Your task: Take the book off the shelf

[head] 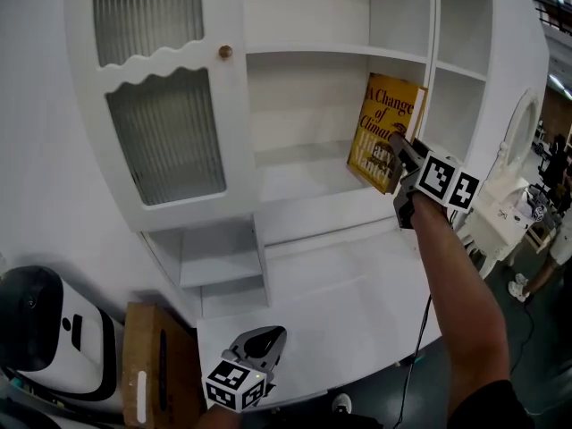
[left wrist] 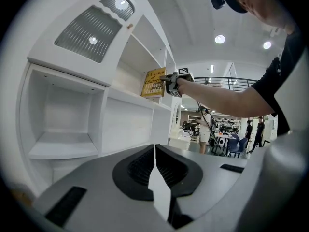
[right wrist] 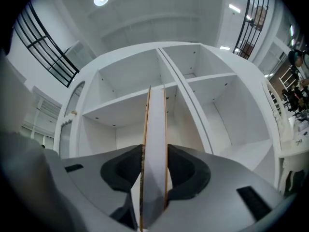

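One yellow book [head: 384, 119] is the whole job, and the right gripper [head: 399, 150] has it pinched by its edge, a jaw pressed on each cover. It stands tilted at the front of the middle shelf [head: 295, 172], close to the right upright. I'd judge this the pulling-out step; next it needs drawing straight clear of the cabinet frame. The left gripper [head: 264, 351] hangs low, jaws pressed together, empty
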Demonstrator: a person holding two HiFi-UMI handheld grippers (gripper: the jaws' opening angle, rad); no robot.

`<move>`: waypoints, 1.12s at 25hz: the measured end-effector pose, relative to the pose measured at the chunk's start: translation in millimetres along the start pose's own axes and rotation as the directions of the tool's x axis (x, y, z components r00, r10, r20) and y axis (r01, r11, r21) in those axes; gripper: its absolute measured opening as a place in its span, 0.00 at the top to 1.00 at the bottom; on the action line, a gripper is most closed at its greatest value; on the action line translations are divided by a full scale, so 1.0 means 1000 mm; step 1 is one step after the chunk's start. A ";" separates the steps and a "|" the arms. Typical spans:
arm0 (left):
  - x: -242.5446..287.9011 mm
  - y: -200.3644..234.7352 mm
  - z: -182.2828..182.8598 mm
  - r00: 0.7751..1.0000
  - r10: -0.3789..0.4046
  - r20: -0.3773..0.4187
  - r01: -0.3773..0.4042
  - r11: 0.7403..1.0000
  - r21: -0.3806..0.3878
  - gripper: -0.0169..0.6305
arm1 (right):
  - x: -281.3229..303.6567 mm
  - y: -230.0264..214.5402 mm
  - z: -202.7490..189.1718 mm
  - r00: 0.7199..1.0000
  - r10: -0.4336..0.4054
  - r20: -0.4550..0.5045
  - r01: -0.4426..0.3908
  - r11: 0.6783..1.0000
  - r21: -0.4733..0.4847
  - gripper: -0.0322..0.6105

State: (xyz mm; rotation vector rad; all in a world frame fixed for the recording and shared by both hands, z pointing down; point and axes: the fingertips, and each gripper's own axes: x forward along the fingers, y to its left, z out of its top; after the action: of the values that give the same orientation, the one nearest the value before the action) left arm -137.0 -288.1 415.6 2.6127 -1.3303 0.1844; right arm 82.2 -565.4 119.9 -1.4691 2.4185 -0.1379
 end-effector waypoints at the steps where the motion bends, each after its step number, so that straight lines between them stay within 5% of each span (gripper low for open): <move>1: -0.001 0.000 0.000 1.000 -0.008 0.001 0.008 1.000 0.004 0.95 | -0.010 0.003 0.002 1.000 0.004 0.010 -0.004 1.000 0.005 0.70; 7: -0.012 -0.004 -0.003 0.999 -0.053 0.005 0.053 0.999 0.008 0.95 | -0.066 0.028 0.006 0.998 0.035 0.052 -0.037 0.999 0.031 0.70; 13: -0.024 -0.012 -0.043 0.995 -0.095 0.000 0.095 0.995 0.008 0.95 | -0.140 0.060 -0.025 0.995 0.087 0.046 -0.088 0.996 0.016 0.70; 18: -0.013 -0.006 -0.013 0.995 -0.101 -0.003 0.101 0.995 -0.003 0.95 | -0.149 0.069 -0.029 0.989 0.141 -0.041 -0.141 0.990 0.018 0.70; 23: -0.013 -0.007 -0.022 0.997 -0.072 0.001 0.072 0.997 0.007 0.95 | -0.176 0.062 -0.092 0.972 0.192 -0.135 -0.176 0.977 0.119 0.70; 28: -0.005 -0.008 -0.030 1.000 -0.020 -0.010 0.020 1.000 0.008 0.95 | -0.195 0.053 -0.176 0.923 0.272 -0.273 -0.211 0.949 0.234 0.70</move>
State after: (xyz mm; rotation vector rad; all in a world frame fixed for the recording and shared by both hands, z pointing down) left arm -133.8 -272.6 443.2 2.6273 -1.3024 0.1994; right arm 66.0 -382.4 314.5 -1.1150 2.7089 -0.5722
